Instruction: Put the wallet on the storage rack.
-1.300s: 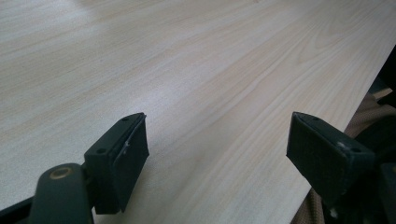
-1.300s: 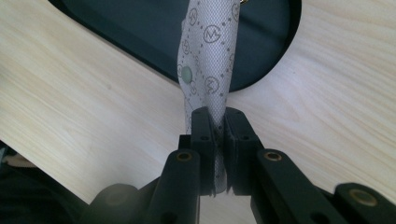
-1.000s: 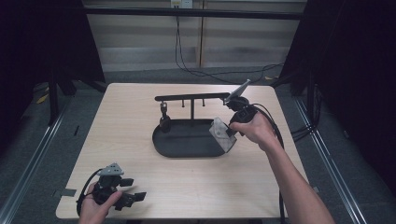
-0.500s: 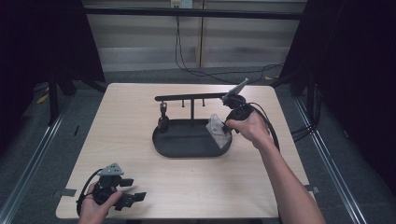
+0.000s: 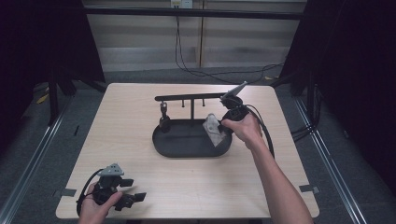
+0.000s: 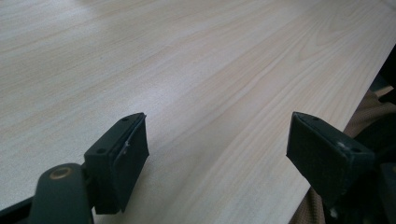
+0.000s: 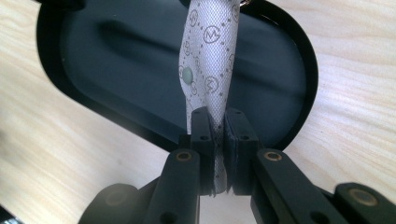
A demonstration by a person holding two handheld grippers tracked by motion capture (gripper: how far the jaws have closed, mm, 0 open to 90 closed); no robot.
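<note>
- The left gripper [image 5: 122, 193] rests low on the table [image 5: 126, 126] near the 7 o'clock corner, with the person's left hand [image 5: 95, 210] around it; in the left gripper view its jaws stand wide apart with only bare wood grain between them.
- A black oval tray [image 5: 187, 142] sits at the table's centre, with a T-shaped hanger stand [image 5: 192, 98] rising from its far edge. A small dark keyring-like item [image 5: 164, 122] hangs from the bar toward 10 o'clock of the tray; what it is exactly is too small to tell.
- The right gripper [image 7: 217, 135] is clamped tight on a small white patterned pouch [image 7: 205, 65], which carries a monogram print and a green snap. In the high view the pouch [image 5: 214, 130] hangs over the tray's 3 o'clock end, just below the bar's right tip.
- As I judge it, the work is midway: the pouch is gripped and carried between bar and tray, but neither hung nor laid down. Placing it and letting go is what is left.
- The table is pale wood laminate. Around it are grey floor, black curtains at 9 and 3 o'clock, a pale wall at 12 o'clock, and cables [image 5: 187, 60] trailing on the floor.
</note>
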